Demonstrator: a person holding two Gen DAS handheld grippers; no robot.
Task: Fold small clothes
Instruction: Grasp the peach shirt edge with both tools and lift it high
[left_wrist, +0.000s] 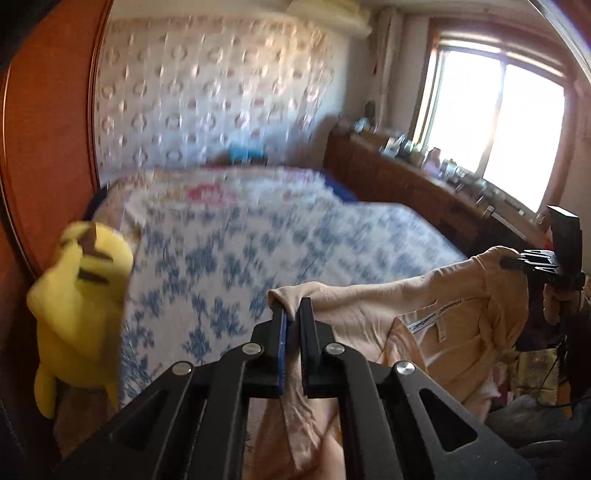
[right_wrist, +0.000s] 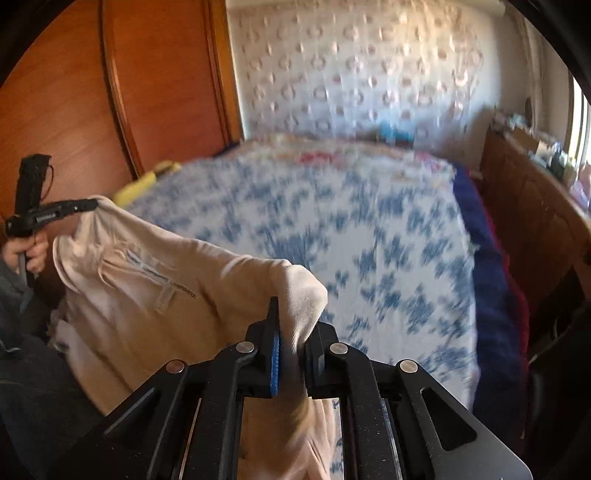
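A small beige garment (left_wrist: 461, 306) with a white label hangs stretched in the air between my two grippers, above the near edge of the bed. In the left wrist view my left gripper (left_wrist: 291, 306) is shut on one upper corner of the cloth, and my right gripper (left_wrist: 508, 263) pinches the other corner at the far right. In the right wrist view my right gripper (right_wrist: 293, 317) is shut on a fold of the garment (right_wrist: 147, 288), which partly covers one finger. At the far left my left gripper (right_wrist: 92, 202) grips the opposite corner, with a hand (right_wrist: 29, 251) on its handle.
The bed (left_wrist: 258, 240) with a blue-flowered white cover lies ahead and below. A yellow plush toy (left_wrist: 81, 295) sits at its left edge by a wooden wardrobe (right_wrist: 110, 92). A wooden cabinet (left_wrist: 406, 177) crowded with small items runs along the right under a bright window (left_wrist: 498, 122).
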